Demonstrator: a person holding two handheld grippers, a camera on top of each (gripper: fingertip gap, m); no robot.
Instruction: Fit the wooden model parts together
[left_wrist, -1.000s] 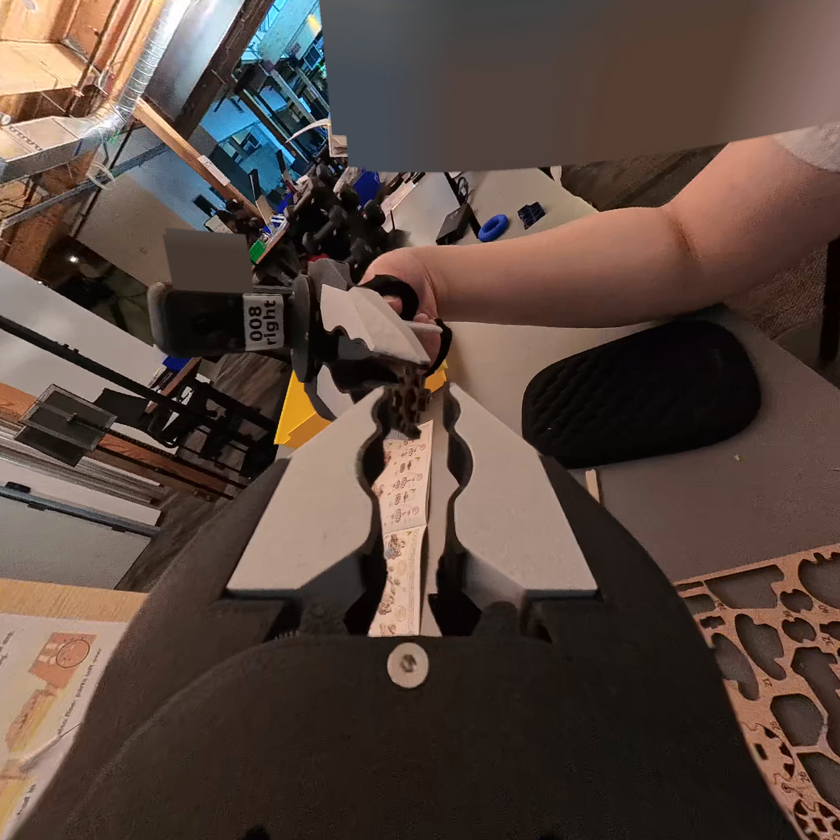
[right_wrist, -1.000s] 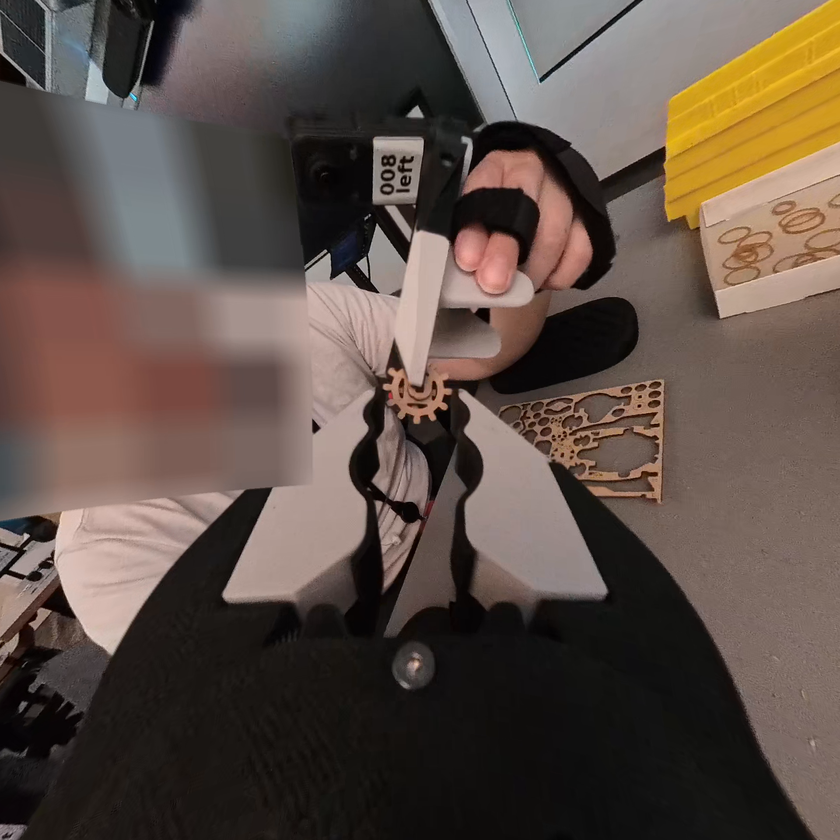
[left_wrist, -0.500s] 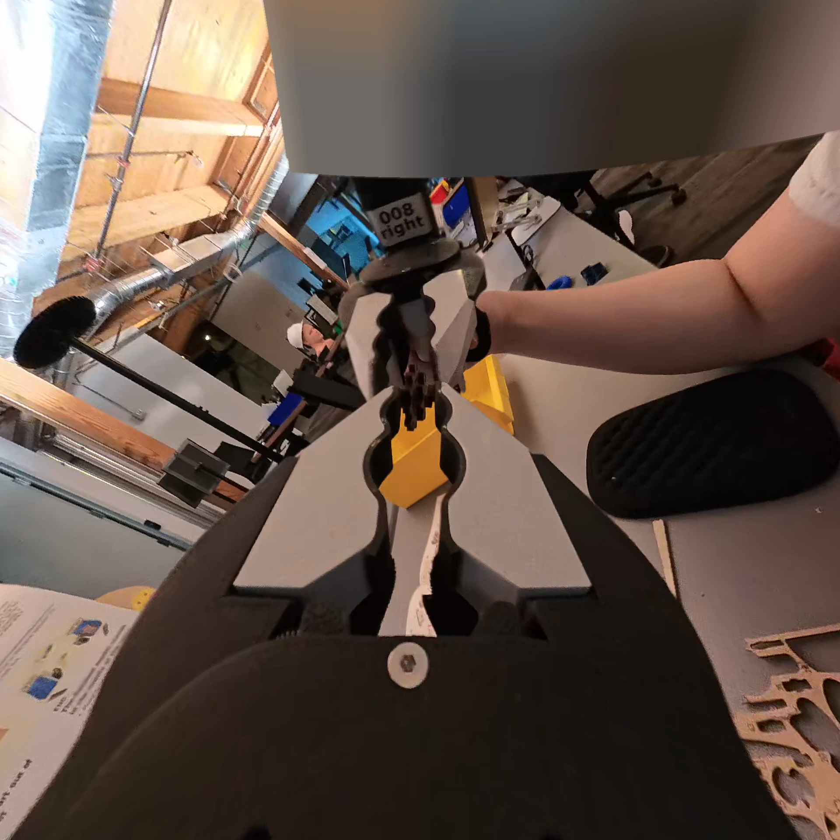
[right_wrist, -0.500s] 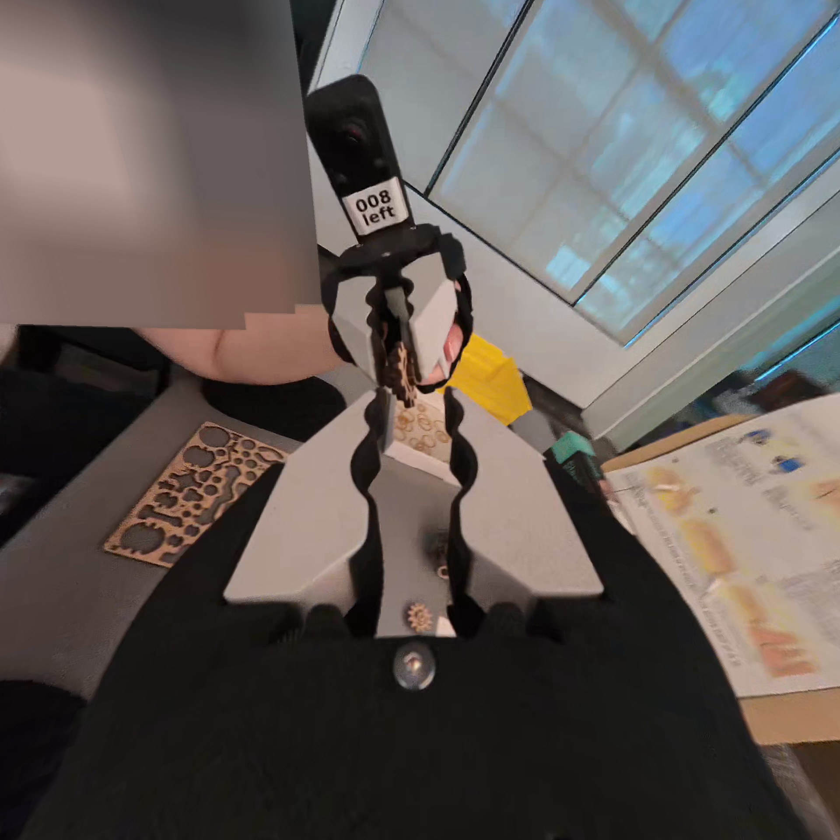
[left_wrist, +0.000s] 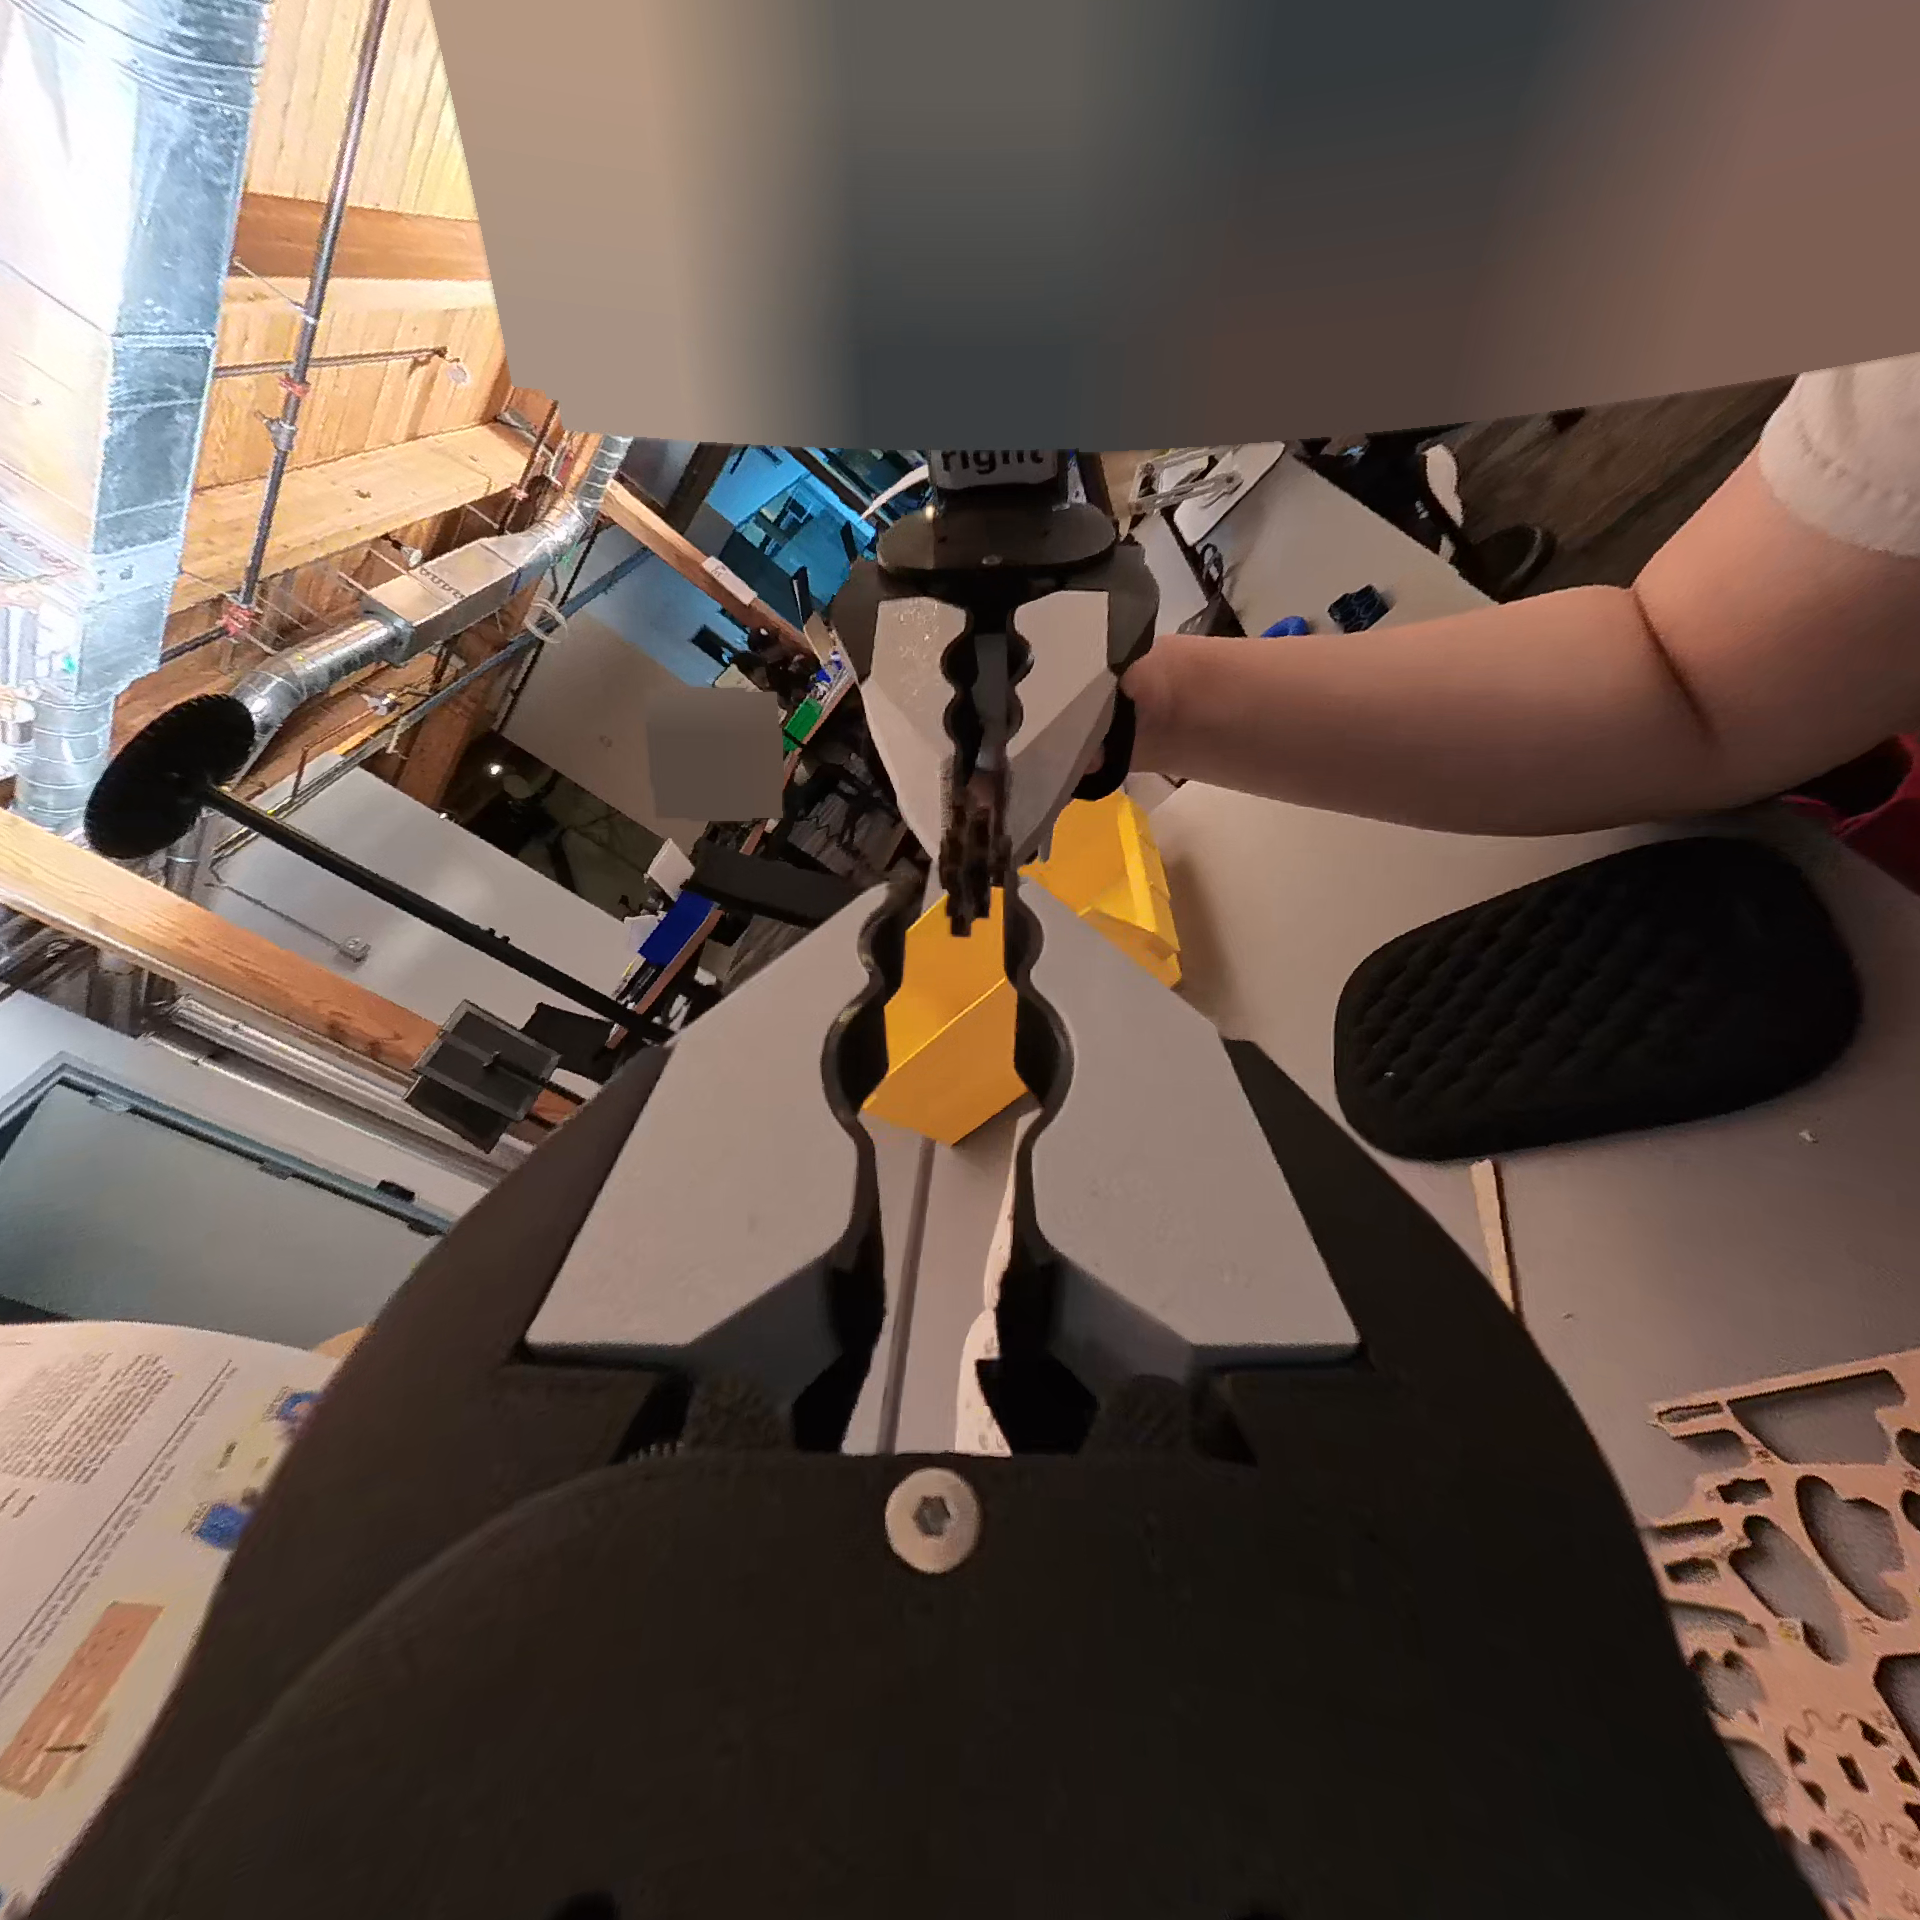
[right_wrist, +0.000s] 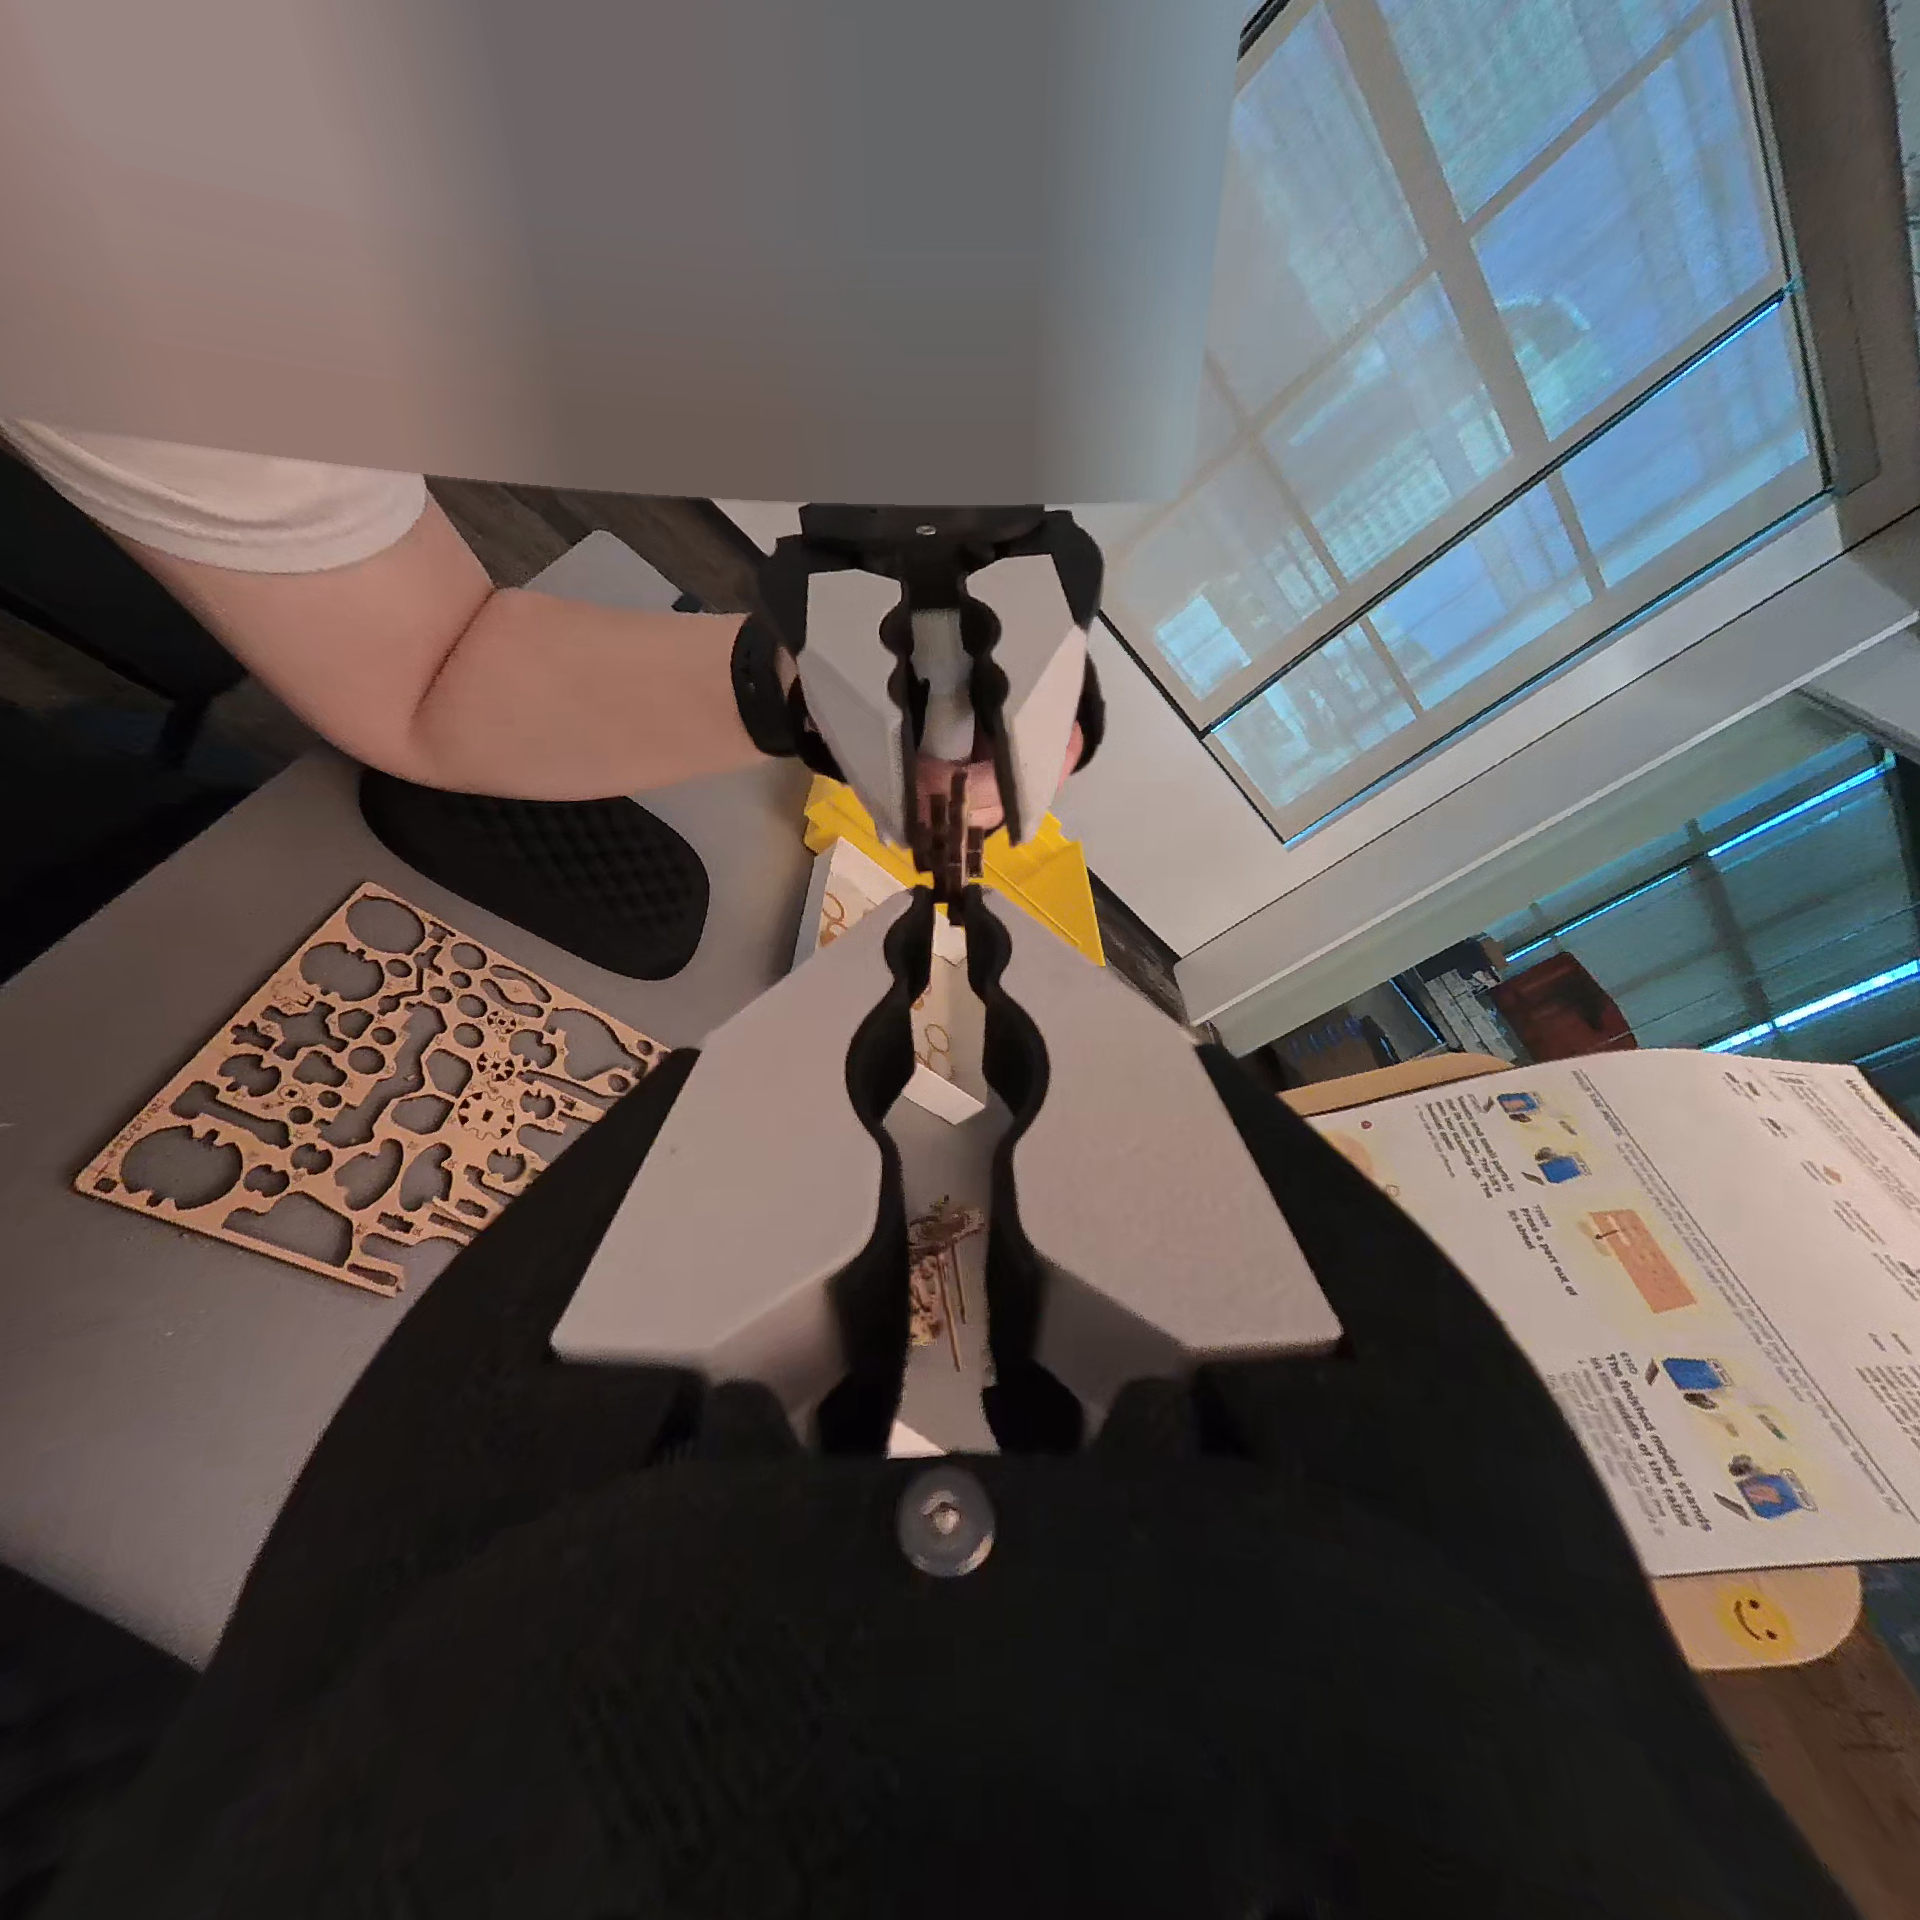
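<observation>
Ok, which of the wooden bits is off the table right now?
The small toothed wooden piece, pinched where the left gripper and right gripper meet. The cut-out sheet and loose parts lie on the table.

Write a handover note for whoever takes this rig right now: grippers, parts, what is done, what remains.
Left gripper: jaws closed on the small wooden parts, held in the air.
Right gripper: jaws closed on the same wooden parts, tip to tip with the left.
The parts are seen edge-on, so whether they are fully seated cannot be told.
On the table: the punched plywood sheet, loose small pieces and the instruction sheet.
Done: parts picked up and brought together.
Left: probably press them home, check the fit, then add the remaining pieces.
</observation>
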